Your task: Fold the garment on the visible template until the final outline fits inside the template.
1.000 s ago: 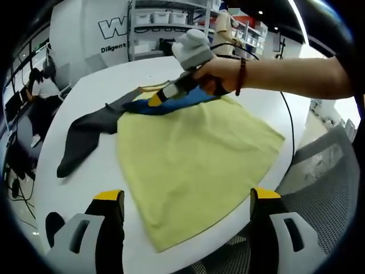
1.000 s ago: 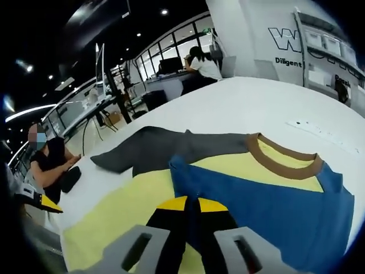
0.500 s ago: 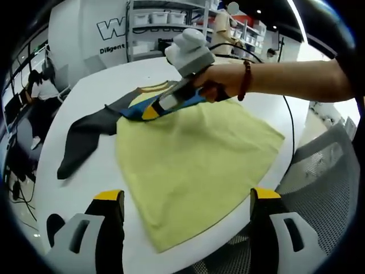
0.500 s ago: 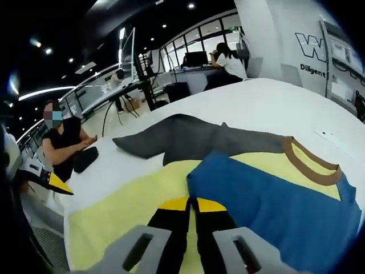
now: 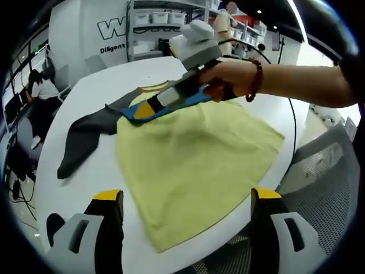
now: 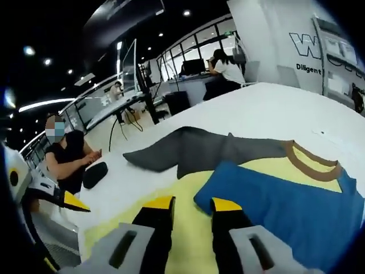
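A yellow garment (image 5: pixel 194 165) lies spread on the white round table (image 5: pixel 68 188). Its grey sleeve (image 5: pixel 85 137) stretches out to the left. The blue sleeve (image 6: pixel 285 208) lies folded over the chest, below the brown collar (image 6: pixel 311 164). My right gripper (image 6: pixel 192 204) hovers open just over the blue sleeve's edge, nothing between its jaws; a hand holds this right gripper (image 5: pixel 142 109) over the sleeve's end in the left gripper view. My left gripper (image 5: pixel 187 197) stands wide open above the garment's hem, holding nothing.
A mesh chair (image 5: pixel 325 165) sits at the table's near right edge. A black cable (image 5: pixel 287 117) runs across the table on the right. A seated person (image 6: pixel 68 162) is beside the table. Shelves (image 5: pixel 154 25) stand behind it.
My right gripper's jaws have parted and let go of the blue sleeve, which rests folded on the yellow body. The left gripper has stayed put.
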Tool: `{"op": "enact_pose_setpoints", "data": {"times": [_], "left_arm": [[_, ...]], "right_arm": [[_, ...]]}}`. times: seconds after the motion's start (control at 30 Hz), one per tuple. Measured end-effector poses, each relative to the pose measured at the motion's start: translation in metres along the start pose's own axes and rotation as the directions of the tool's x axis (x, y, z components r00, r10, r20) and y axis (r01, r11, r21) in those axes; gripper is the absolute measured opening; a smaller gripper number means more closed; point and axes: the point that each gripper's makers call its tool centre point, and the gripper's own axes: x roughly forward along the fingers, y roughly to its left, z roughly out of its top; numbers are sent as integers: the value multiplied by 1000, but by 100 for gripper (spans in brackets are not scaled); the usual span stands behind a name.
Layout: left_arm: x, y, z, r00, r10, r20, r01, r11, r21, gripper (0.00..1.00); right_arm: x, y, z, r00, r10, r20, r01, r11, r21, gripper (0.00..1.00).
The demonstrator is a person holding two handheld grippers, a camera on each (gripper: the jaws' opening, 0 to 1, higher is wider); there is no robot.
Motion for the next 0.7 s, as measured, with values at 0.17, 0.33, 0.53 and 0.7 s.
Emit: {"op": "enact_pose_setpoints", "data": {"times": [0.17, 0.33, 0.53, 0.7], "left_arm": [[0, 0, 0, 1000, 0, -2, 0, 1000, 1, 92], [0, 1, -1, 1000, 4, -3, -4, 1000, -3, 93], [0, 1, -1, 1000, 3, -7, -3, 1000, -3, 93], [0, 1, -1, 1000, 2, -7, -2, 1000, -1, 93]], "right_arm": [[-5, -4, 9, 999, -44, 26, 45, 998, -47, 45], [-7, -11, 6, 998, -67, 18, 67, 997, -26, 58], [-17, -19, 1, 995, -96, 21, 96, 995, 0, 73], [-28, -33, -2, 990, -138, 19, 138, 990, 9, 73]]}}
